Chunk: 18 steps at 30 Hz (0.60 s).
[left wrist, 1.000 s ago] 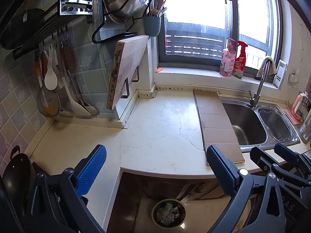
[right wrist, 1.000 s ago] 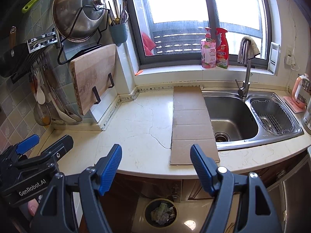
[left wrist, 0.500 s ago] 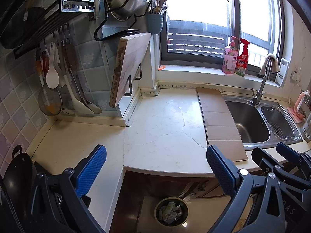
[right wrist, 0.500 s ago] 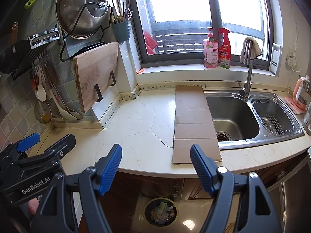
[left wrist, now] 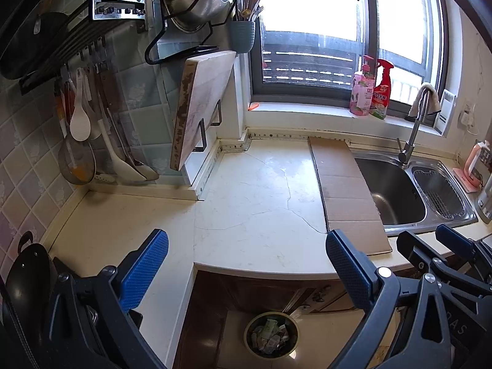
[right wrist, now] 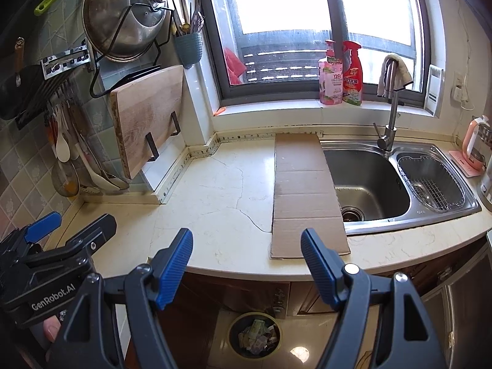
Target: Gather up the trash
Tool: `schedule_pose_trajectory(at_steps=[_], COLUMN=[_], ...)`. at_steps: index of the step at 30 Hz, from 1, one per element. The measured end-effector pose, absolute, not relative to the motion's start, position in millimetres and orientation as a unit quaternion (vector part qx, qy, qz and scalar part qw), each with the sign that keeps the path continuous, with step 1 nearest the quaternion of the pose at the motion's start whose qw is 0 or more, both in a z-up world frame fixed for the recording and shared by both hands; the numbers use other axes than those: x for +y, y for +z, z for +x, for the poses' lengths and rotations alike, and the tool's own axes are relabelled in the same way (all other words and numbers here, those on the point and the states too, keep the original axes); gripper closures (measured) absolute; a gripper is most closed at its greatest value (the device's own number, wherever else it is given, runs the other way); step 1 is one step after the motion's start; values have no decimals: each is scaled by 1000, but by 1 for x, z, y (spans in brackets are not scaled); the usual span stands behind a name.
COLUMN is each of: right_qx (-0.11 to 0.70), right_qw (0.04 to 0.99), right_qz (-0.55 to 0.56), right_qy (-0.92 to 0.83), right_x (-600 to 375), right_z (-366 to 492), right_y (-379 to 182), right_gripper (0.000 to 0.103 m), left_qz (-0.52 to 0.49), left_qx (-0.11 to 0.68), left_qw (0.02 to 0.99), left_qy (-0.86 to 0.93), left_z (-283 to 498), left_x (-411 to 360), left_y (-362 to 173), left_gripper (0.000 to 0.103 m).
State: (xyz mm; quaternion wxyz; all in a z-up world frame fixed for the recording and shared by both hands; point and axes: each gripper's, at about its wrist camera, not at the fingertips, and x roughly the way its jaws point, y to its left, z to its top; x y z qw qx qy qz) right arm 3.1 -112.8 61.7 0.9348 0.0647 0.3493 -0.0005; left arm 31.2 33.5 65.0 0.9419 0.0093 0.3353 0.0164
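The left gripper (left wrist: 246, 264) is wide open and empty. In the middle the counter (right wrist: 215, 209) looks bare, and the bin (right wrist: 254, 334) on the floor below already holds trash. The cardboard (right wrist: 304, 190) lies flat beside the sink (right wrist: 366, 181). The right gripper (right wrist: 246, 264) is open and empty too. Probably collecting is nearly done; if the cardboard is trash, taking it next calls for gripping its near edge.

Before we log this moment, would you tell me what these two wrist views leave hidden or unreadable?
- Trash bin contents: scraps too small to identify in either view.
- Countertop under the cardboard sheet: covered.
- Left part of the sink basin: overlapped by the cardboard.
- Bottle labels: too small to read.
- Black pot: cut off by the left view's edge and the left gripper.
- Outside the window: overexposed.
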Motion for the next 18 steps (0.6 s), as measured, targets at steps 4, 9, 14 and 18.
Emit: schedule_pose_trajectory(at_steps=[4, 9, 14, 18], right_qx=[349, 349, 349, 349], right_qw=[935, 935, 935, 935], right_qz=[65, 66, 65, 66], right_qy=[0, -2, -2, -2], right_x=[-113, -113, -113, -113], right_z=[3, 4, 4, 5], right_y=[62, 62, 62, 61], right_gripper=[30, 30, 30, 30], left_qz=[9, 9, 8, 8], left_qx=[335, 336, 337, 337], left_qw=[942, 942, 942, 941], left_qy=[16, 14, 13, 13], left_z=[32, 33, 36, 37], left_x=[33, 33, 31, 28], left_y=[65, 65, 64, 63], left_gripper=[2, 2, 2, 2])
